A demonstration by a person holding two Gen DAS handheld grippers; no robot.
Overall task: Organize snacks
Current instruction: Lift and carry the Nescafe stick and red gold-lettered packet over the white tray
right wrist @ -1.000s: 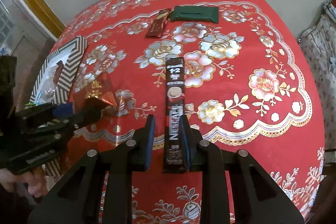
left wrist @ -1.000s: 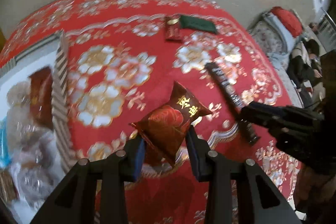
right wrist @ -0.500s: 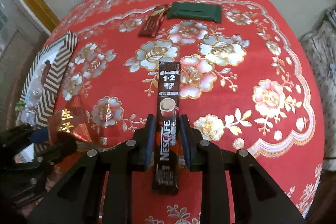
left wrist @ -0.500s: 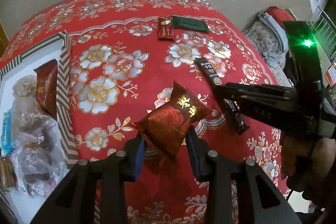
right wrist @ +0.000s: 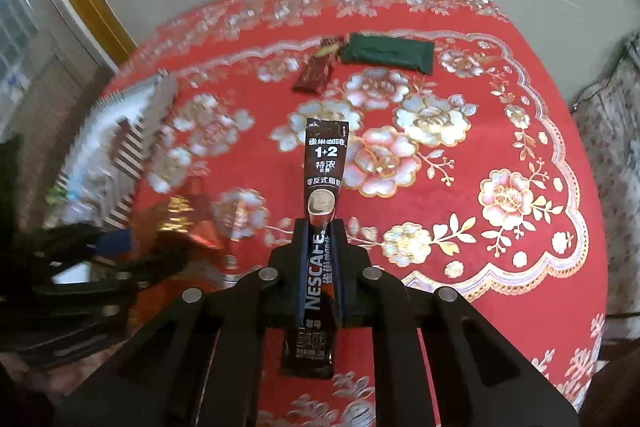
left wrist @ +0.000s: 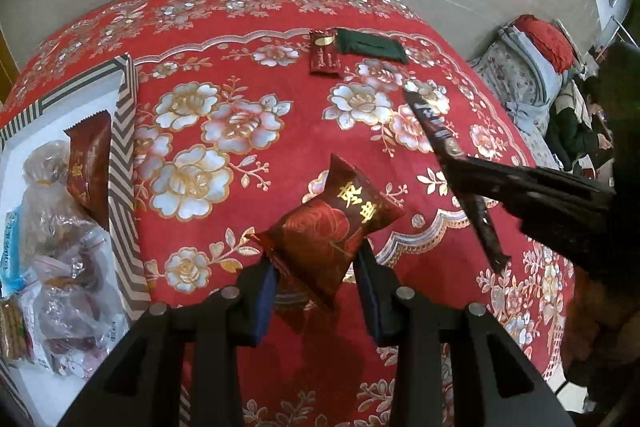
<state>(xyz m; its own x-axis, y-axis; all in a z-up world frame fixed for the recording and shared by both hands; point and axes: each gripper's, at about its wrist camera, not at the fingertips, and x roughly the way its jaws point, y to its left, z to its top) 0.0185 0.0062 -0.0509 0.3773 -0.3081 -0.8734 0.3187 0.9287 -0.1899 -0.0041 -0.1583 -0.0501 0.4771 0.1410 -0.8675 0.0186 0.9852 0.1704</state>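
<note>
both grippers hold a snack above the red floral tablecloth [left wrist: 224, 27]

the left gripper [left wrist: 316, 287] is clamped on a puffy dark red foil packet with gold characters [left wrist: 332, 227]. the right gripper [right wrist: 320, 227] has just been closing its jaws and now pinches a long black nescafe coffee stick [right wrist: 323, 179]. a striped-rim white tray [left wrist: 124, 131] of snacks sits at the left.
</note>
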